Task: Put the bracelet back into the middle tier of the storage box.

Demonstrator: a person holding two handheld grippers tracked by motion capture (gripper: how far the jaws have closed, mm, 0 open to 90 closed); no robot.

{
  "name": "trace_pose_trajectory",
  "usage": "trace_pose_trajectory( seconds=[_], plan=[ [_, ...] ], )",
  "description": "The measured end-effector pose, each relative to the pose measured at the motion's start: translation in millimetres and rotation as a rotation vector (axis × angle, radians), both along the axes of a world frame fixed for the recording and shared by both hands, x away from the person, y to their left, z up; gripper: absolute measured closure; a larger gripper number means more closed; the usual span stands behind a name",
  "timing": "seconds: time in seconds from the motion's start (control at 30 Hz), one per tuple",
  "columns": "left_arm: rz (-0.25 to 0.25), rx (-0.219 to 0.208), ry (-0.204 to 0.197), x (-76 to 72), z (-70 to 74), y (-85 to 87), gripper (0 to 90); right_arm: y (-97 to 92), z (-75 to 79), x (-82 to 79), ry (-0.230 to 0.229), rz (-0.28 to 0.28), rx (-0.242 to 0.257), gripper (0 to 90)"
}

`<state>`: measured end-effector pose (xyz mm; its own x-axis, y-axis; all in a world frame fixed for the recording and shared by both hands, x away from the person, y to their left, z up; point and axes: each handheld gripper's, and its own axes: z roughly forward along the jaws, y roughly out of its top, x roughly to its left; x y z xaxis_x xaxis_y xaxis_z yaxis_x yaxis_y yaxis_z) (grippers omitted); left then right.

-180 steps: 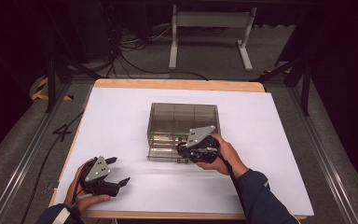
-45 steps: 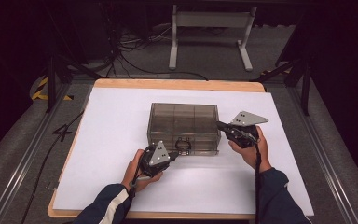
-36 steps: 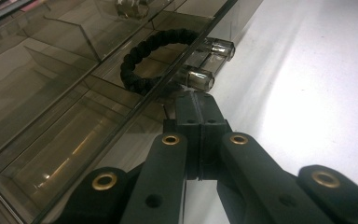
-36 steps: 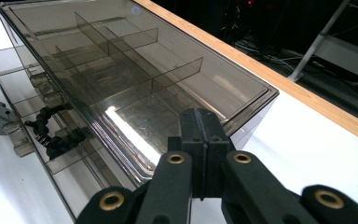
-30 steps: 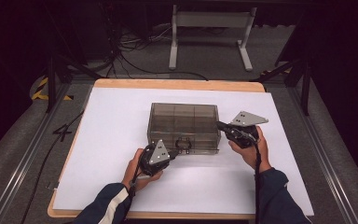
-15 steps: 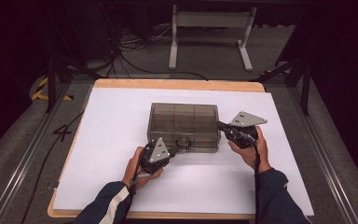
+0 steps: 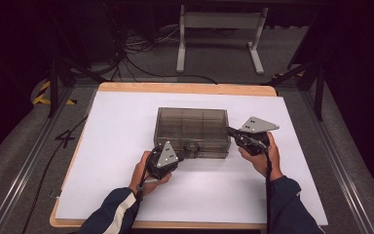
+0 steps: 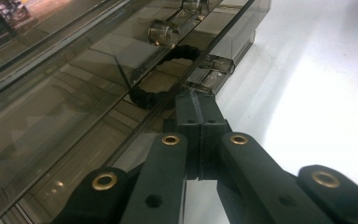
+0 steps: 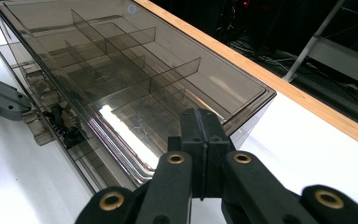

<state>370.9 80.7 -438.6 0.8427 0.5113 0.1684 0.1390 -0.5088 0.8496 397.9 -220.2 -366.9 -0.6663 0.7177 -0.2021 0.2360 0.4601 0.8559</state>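
**Two closed grippers work the front and side of a smoked plastic box**

The desk (image 7: 126,117), covered in white, carries one thing: a smoked, see-through compartment box (image 7: 192,124) lying flat near the desk's middle, lid down. Through the lid its thin dividers (image 9: 121,60) show, marking off several cells that look bare.

The right gripper (image 7: 233,133) sits at the box's right end, its fingers clenched together with nothing between them, tips touching or just at the lid's corner edge. My reading is that it steadies the box so it will not slide while the other hand works.

The left gripper (image 7: 181,155) is at the box's front wall, its fingers likewise clenched on nothing, their joined tip pushed against a clear latch (image 8: 212,67) on that wall. A second latch (image 8: 164,32) lies farther along the same edge. A small black object (image 8: 151,98) lies just beside the latches; what it is I cannot tell. Closed fingers make a narrow, stiff point, which probably suits prying a clasp.
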Motion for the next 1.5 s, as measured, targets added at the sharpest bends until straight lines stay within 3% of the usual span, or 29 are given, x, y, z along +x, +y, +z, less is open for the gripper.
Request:
trace_pose_trajectory(
  seconds=[0.83, 1.5],
  plan=[
    [0.040, 0.011, -0.013, 9.4, -2.6, -3.4, 89.8, -0.1, -0.3, -1.1, -0.005, 0.003, -0.007, 90.0],
    [0.019, 0.030, -0.002, 7.1, -0.5, -1.5, 89.8, -1.1, 1.7, -1.5, 0.008, 0.021, -0.013, 90.0]
  ],
)
